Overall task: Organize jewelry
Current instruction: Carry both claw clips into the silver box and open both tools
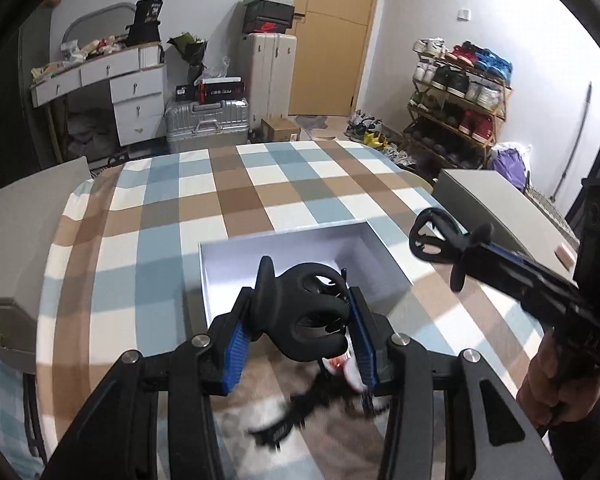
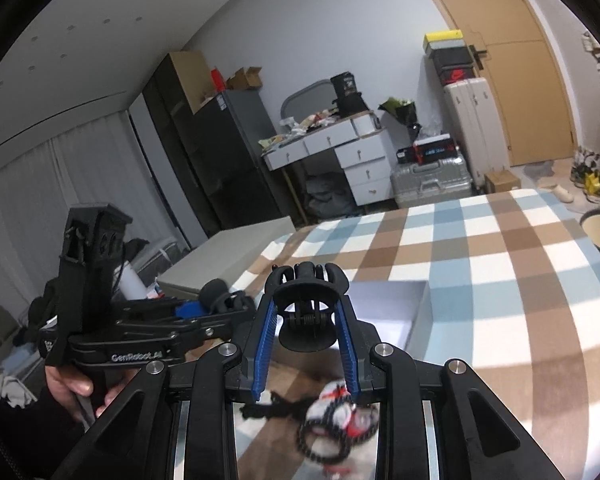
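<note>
Both grippers, left (image 1: 304, 320) and right (image 2: 306, 316), clamp black hair clips (image 1: 312, 316) (image 2: 306, 308) above the table (image 1: 140, 208); only left view shows the white box (image 1: 284, 252) interior.

black claw (image 1: 300, 316) frames, ribbed blue pads (image 2: 265, 348), silver screws, bare hands.

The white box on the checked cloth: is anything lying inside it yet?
No, the white box shows only bare floor and walls; both black hair clips are in the claws.
</note>
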`<state>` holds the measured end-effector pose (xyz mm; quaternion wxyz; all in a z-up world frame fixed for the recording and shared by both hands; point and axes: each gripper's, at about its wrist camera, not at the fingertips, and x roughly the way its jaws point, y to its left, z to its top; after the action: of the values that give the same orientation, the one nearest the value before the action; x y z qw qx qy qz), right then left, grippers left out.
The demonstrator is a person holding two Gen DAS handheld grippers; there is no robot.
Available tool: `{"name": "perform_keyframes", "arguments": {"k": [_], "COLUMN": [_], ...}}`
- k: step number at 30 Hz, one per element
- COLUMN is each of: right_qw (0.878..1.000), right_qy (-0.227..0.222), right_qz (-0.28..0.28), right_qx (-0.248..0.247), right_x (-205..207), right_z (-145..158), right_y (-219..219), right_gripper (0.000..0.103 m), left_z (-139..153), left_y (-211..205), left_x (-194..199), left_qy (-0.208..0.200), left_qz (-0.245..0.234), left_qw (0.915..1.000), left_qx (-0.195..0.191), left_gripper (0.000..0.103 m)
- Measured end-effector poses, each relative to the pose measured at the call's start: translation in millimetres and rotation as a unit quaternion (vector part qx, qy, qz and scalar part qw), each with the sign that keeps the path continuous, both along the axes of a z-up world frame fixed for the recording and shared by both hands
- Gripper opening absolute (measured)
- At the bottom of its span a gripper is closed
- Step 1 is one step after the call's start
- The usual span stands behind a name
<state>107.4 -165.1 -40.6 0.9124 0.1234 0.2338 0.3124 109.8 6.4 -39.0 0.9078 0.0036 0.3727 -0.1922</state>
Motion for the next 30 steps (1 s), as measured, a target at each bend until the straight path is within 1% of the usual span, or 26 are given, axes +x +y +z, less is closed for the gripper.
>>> {"name": "perform_keyframes", "arguments": {"k": [4,10,13,16,19,23,24,26,28,30], "right_qw": [1.0,0.997,0.996,0.993,0.991,0.99,0.989,0.988,0.988,0.989], "right_qy": [0.015,0.066,0.084,0.097,0.107,0.118,0.127,0.139,0.142,0.138], "right_qz": [0.003,0.014,0.018,0.019,0.018,0.021,0.019,0.015,0.012,0.013], "right_qx": [-0.013,-0.035,-0.041,-0.065,-0.079,-0.077,-0.074,-0.067,-0.055,-0.05], "right_x": [26,62,71,78,82,89,91,93,93,91], "right_z": [-5,-25,-33,-40,-43,-45,-46,-48,-48,-45], "right_y": [8,20,23,31,35,36,36,35,32,31], "right_gripper": [0.029,0.029,0.029,0.029,0.029,0.03,0.03,0.031,0.031,0.031], "left_z": [-6,-27,-31,-37,-42,-40,-39,-39,-37,-34], "left_y": [-4,-5,-6,-8,-5,-1,0,1,1,1], "left_x": [21,44,48,52,55,55,56,59,57,54], "left_qy": [0.007,0.042,0.06,0.077,0.093,0.092,0.095,0.098,0.095,0.085], "left_qz": [-0.006,-0.015,-0.024,-0.029,-0.028,-0.022,-0.02,-0.015,-0.016,-0.011], "left_qw": [1.0,0.999,0.9978,0.9965,0.9949,0.9952,0.9949,0.9947,0.995,0.9961], "left_qx": [-0.002,-0.008,-0.017,-0.019,-0.027,-0.027,-0.03,-0.029,-0.027,-0.017], "left_gripper": [0.039,0.039,0.039,0.04,0.04,0.04,0.041,0.054,0.062,0.064]}}
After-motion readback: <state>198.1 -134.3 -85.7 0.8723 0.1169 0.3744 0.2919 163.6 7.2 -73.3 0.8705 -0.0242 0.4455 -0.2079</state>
